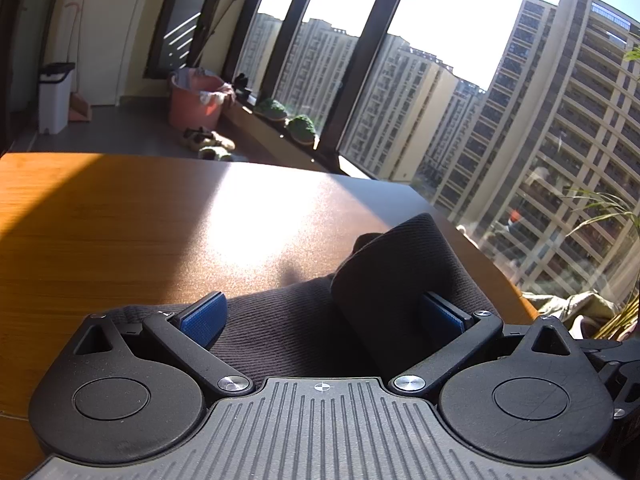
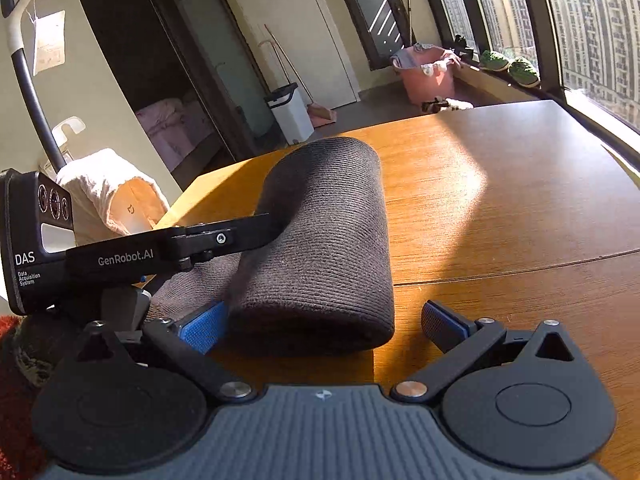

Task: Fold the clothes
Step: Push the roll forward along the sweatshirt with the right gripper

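The dark ribbed knit garment [image 2: 320, 240] lies folded over on the wooden table [image 2: 500, 200], soft and limp (likely light). Both the left gripper [image 1: 320, 316] and right gripper [image 2: 324, 320] have fingers spread apart, unclamped. Best pinched at its near folded edge.

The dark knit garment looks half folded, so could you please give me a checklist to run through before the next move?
1. Left gripper jaws open: ok, wide apart with cloth between them.
2. Right gripper jaws open: ok, nothing clamped.
3. Dark knit garment fully on the wooden table: cannot tell, its near end is hidden behind the left gripper.
4. Fold tidy: not ok, the doubled part bulges in a rounded hump rather than lying flat.
5. Clear table surface beyond the garment: ok, bare wood ahead.
6. Grippers clear of each other: ok, the left one lies across the garment's left side, apart from the right jaws.
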`<state>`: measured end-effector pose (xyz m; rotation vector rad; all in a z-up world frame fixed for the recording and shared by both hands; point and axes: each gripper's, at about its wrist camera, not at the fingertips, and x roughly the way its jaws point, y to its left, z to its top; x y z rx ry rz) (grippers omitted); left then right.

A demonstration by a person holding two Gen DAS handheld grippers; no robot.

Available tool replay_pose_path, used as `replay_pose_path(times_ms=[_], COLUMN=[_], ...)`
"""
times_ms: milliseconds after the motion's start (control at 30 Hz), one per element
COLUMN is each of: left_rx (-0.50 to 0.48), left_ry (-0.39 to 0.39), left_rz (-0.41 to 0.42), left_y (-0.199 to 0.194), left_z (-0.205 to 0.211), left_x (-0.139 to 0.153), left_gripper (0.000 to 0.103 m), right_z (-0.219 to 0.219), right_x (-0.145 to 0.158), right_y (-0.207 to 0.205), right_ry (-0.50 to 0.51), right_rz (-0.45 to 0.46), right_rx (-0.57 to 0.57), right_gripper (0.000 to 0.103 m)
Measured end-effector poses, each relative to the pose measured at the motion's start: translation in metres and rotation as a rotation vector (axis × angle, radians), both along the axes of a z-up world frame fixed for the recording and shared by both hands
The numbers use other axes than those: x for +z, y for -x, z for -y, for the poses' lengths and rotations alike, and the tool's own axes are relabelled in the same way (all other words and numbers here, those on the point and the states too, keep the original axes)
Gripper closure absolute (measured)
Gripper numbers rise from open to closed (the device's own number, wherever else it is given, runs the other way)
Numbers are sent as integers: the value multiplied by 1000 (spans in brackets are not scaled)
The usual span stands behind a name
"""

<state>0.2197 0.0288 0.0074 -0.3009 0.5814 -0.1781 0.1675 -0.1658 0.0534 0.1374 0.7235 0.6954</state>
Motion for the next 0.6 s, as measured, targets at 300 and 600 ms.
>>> replay_pose_path(times_ms=[300,600], left_rx=[0,-13], left_ry=[1,155], left_rz=[0,42], left_y=[0,11], left_z=[1,-20], left_x=[1,39], left_gripper=[0,0], right_z=[14,-46], right_x=[-2,16], right_y=[-8,7], right_ry=[-140,150], right_rz=[9,180], right_rx=[-116,32], right_gripper=[0,32])
